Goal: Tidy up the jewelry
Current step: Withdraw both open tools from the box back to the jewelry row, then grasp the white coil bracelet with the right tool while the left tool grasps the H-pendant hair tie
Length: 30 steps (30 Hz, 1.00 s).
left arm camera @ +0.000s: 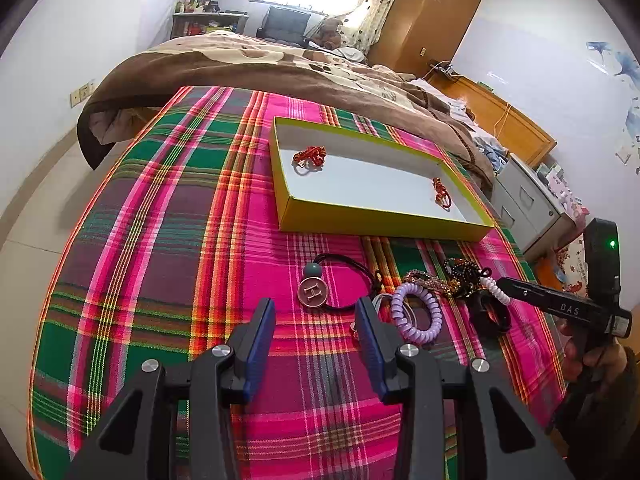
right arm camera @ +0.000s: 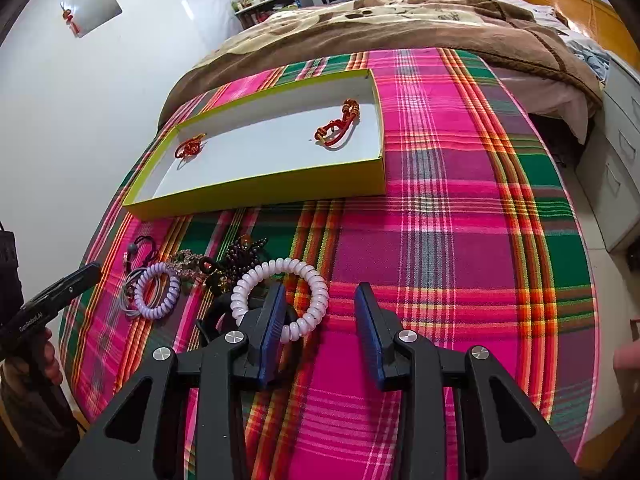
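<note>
Jewelry lay in a loose pile on the plaid cloth (left arm camera: 160,240), near to far as follows. Left gripper (left arm camera: 316,320) hovered low over the cloth with jaws spread wide, nothing between them; the round "H" charm (left arm camera: 311,293) on its black cord hair tie (left arm camera: 352,268) sat just past the fingertips at 12 o'clock. Purple spiral tie (left arm camera: 416,312) was at 2 o'clock of that gripper, touching the beaded tangle (left arm camera: 460,276) behind it. Right gripper (right arm camera: 320,320) also stood spread, not pinching; its left finger (right arm camera: 272,320) poked inside the ring of the pale pink spiral tie (right arm camera: 280,296), the right finger on bare cloth outside the ring. Whether the finger pressed on the coil, cannot tell. Dark beads (right arm camera: 244,252) were at 11 o'clock of the pink tie. Farther out at 12 o'clock, a yellow-walled shallow box (left arm camera: 384,222) rested on the cloth, well apart from the pile. Inside it, one red knotted bracelet (left arm camera: 310,156) lay near the far-left corner and another red bracelet (left arm camera: 440,194) by the right wall. Brown blanket (left arm camera: 240,64) covered the bed beyond.
</note>
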Tool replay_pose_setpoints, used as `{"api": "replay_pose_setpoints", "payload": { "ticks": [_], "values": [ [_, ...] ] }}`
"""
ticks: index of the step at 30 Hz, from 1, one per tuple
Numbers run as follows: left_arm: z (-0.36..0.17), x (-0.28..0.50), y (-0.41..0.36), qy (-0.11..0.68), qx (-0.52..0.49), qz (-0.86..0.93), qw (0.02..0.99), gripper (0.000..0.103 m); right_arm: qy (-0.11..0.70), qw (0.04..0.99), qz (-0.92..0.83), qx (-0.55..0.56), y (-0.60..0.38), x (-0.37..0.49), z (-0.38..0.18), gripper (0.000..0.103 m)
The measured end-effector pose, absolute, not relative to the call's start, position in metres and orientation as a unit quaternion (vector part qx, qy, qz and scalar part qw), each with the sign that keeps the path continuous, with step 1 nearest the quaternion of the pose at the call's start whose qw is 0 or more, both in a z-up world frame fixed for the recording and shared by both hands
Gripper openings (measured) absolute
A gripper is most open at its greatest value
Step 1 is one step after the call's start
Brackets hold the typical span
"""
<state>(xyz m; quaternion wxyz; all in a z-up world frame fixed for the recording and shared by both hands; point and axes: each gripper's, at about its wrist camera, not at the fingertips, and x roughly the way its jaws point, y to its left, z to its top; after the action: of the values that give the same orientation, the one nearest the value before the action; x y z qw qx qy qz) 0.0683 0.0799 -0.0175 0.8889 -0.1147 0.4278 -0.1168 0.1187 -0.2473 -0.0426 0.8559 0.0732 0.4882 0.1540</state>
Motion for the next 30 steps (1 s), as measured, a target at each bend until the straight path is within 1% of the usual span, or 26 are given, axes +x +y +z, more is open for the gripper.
{"api": "replay_pose_setpoints", "payload": {
  "ticks": [4, 7, 12, 14, 16, 18, 19, 25, 28, 30],
  "values": [
    [-0.018, 0.069, 0.08, 0.43, -0.115, -0.115, 0.888, 0.041, 0.502, 0.846, 0.171, 0.057, -0.242, 0.124, -0.039, 0.027],
    [-0.019, 0.07, 0.077, 0.432, -0.113, -0.115, 0.887, 0.041, 0.504, 0.845, 0.175, 0.029, -0.233, 0.126, -0.037, 0.026],
    [-0.021, 0.073, 0.073, 0.437, -0.106, -0.118, 0.886, 0.041, 0.507, 0.84, 0.19, 0.045, -0.238, 0.126, -0.04, 0.025],
    [-0.021, 0.074, 0.073, 0.438, -0.105, -0.115, 0.885, 0.041, 0.508, 0.837, 0.196, 0.058, -0.241, 0.125, -0.041, 0.018],
    [-0.021, 0.075, 0.072, 0.439, -0.104, -0.115, 0.885, 0.041, 0.51, 0.835, 0.2, 0.061, -0.241, 0.128, -0.041, 0.016],
    [-0.02, 0.075, 0.071, 0.439, -0.103, -0.114, 0.885, 0.041, 0.513, 0.832, 0.202, 0.066, -0.243, 0.131, -0.041, 0.008],
    [-0.021, 0.075, 0.071, 0.439, -0.103, -0.116, 0.885, 0.041, 0.514, 0.831, 0.202, 0.066, -0.243, 0.133, -0.042, 0.007],
    [-0.023, 0.078, 0.075, 0.443, -0.105, -0.108, 0.884, 0.041, 0.525, 0.823, 0.213, 0.046, -0.236, 0.138, -0.046, 0.007],
    [-0.024, 0.079, 0.074, 0.444, -0.103, -0.109, 0.883, 0.041, 0.533, 0.818, 0.214, 0.024, -0.23, 0.14, -0.048, 0.011],
    [-0.024, 0.08, 0.073, 0.445, -0.103, -0.11, 0.883, 0.041, 0.534, 0.818, 0.211, 0.01, -0.226, 0.141, -0.048, 0.012]
  ]
}}
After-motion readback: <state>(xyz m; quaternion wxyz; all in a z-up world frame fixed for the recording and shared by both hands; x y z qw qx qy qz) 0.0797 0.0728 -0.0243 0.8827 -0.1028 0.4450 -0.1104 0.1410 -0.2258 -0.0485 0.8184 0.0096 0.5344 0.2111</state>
